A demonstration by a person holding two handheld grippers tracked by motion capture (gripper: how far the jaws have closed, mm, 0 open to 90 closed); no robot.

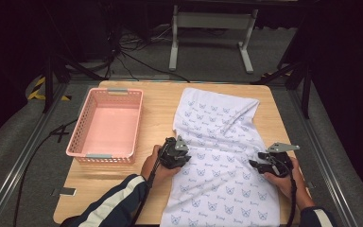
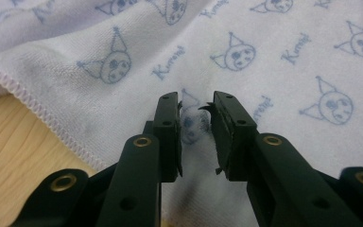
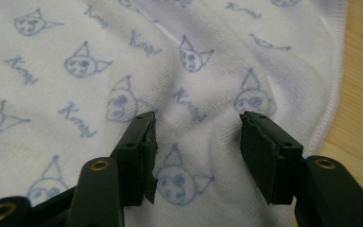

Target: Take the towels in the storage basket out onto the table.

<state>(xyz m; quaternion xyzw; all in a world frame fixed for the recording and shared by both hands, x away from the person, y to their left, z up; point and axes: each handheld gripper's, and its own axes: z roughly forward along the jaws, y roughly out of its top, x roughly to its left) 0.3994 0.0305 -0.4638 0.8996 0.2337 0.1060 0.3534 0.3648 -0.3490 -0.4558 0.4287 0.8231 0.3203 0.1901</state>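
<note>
A white towel [image 1: 217, 137] printed with blue cat faces lies spread from the back middle of the wooden table [image 1: 158, 106] to its front right edge. My left gripper [image 1: 185, 158] is at the towel's left hem. In the left gripper view its jaws [image 2: 196, 125] stand close together with a small raised fold of the towel [image 2: 264, 56] pinched between them. My right gripper [image 1: 257, 162] is at the towel's right side. It [image 3: 196, 142] is open, its jaws pressed down on the towel [image 3: 99, 61] with a soft wrinkle rising between them.
An empty pink plastic basket [image 1: 82, 127] stands on the left part of the table, close to my left hand. Bare wood shows at the front left and along the right hem [image 3: 333, 104]. Cables and a metal stand lie on the floor behind.
</note>
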